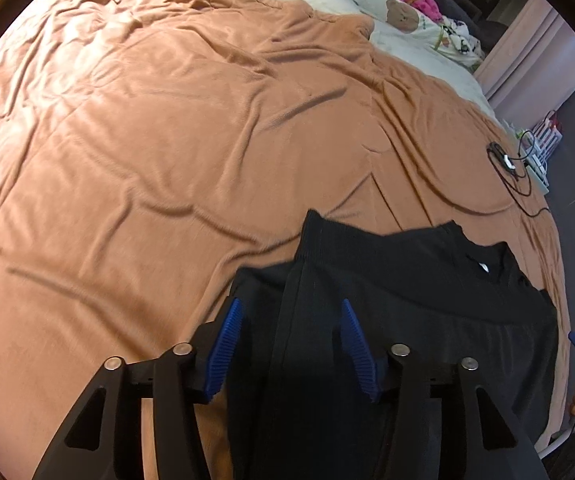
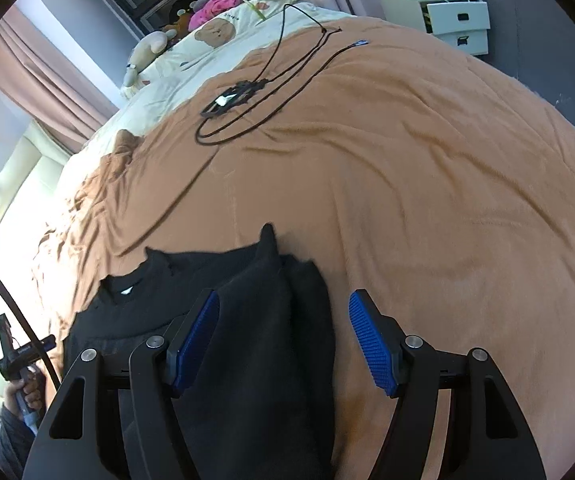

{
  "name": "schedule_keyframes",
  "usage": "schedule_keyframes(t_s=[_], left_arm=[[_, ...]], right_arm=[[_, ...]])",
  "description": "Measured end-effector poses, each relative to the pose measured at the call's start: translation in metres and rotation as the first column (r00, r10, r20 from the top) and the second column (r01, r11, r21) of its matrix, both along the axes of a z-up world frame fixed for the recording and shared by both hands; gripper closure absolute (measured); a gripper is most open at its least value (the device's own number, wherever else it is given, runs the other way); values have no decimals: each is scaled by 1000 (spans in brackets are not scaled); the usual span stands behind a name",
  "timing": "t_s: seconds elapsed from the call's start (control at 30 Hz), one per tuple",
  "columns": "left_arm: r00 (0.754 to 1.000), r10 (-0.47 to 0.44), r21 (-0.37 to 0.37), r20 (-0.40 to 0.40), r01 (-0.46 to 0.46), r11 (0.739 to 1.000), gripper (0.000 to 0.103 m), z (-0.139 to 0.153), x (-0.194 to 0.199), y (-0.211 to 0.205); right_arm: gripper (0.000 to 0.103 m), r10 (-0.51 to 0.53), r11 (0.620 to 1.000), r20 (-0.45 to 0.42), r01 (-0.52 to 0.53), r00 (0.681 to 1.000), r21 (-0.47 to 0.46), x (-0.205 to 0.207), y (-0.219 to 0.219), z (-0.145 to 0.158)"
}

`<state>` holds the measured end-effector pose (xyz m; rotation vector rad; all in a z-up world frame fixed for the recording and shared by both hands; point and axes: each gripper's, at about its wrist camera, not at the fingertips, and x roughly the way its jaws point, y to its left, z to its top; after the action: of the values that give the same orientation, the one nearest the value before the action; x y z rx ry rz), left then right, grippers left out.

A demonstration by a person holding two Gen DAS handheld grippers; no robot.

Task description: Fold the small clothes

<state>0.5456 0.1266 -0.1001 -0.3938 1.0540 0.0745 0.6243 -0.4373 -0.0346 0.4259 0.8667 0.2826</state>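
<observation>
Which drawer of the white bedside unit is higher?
The upper white drawer, with a dark handle slot, just under the cluttered top of the white bedside unit; the lower white drawer sits beneath it.

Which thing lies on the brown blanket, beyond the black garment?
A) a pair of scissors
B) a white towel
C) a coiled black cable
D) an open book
C: in the right wrist view a coiled black cable rests on the brown blanket, farther away than the black garment; no scissors, book or towel lie there.
</observation>
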Motion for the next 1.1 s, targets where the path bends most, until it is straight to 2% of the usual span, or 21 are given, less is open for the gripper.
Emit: schedule_keyframes(t_s=[0.27, 0.33, 0.57, 0.7, 0.77, 0.9, 1.1], left_arm=[[1000, 28, -23, 8, -28, 999, 46, 22, -52, 0], [999, 38, -17, 18, -38, 999, 46, 35, -69, -1], [995, 50, 15, 83, -51, 999, 44, 88, -126, -10], [992, 63, 10, 112, -65, 998, 34, 109, -165, -19], [989, 78, 9, 123, -79, 997, 34, 115, -185, -25], [988, 86, 18, 125, -89, 996, 34, 124, -213, -36], [980, 81, -4, 183, -81, 997, 28, 145, -253, -44]], right_arm=[[37, 5, 1000, -23, -5, 1000, 2, -51, 2, -9], [37, -18, 1000, -16, 18, 1000, -19, -60, 4, -4], [37, 24, 999, 29, -23, 999, -49, -110, 27, 18], [37, 51, 998, 44, -50, 998, -30, -146, 23, 30], [35, 66, 998, 51, -66, 996, -20, -162, 20, 34], [23, 55, 998, 51, -56, 997, 17, -194, 8, 37], [23, 12, 994, 63, -19, 998, 105, -232, -10, 37]])
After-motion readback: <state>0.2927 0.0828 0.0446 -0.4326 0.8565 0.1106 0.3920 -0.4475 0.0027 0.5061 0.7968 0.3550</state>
